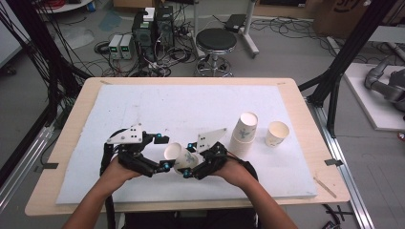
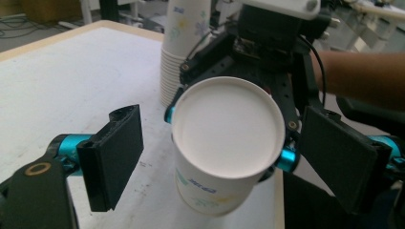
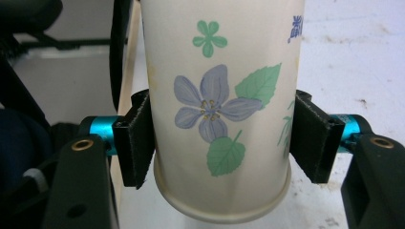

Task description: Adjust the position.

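Note:
A flowered paper cup (image 1: 177, 156) hangs on its side above the front of the white board (image 1: 167, 105), mouth toward my left gripper (image 1: 163, 152). My right gripper (image 1: 188, 159) is shut on it. In the right gripper view both pads press the cup's (image 3: 219, 105) wall near the base, one on each side of my right gripper (image 3: 222, 138). In the left gripper view the cup's open mouth (image 2: 224, 138) faces the camera between my left gripper's (image 2: 227, 157) pads, which stand wide and clear of the rim, so it is open.
A tall stack of matching cups (image 1: 244, 133) stands right of the hands, with a single upright cup (image 1: 277, 133) beyond it. The wooden table edge (image 1: 305, 124) frames the board. A stool (image 1: 216, 40) and computer gear sit on the floor behind the table.

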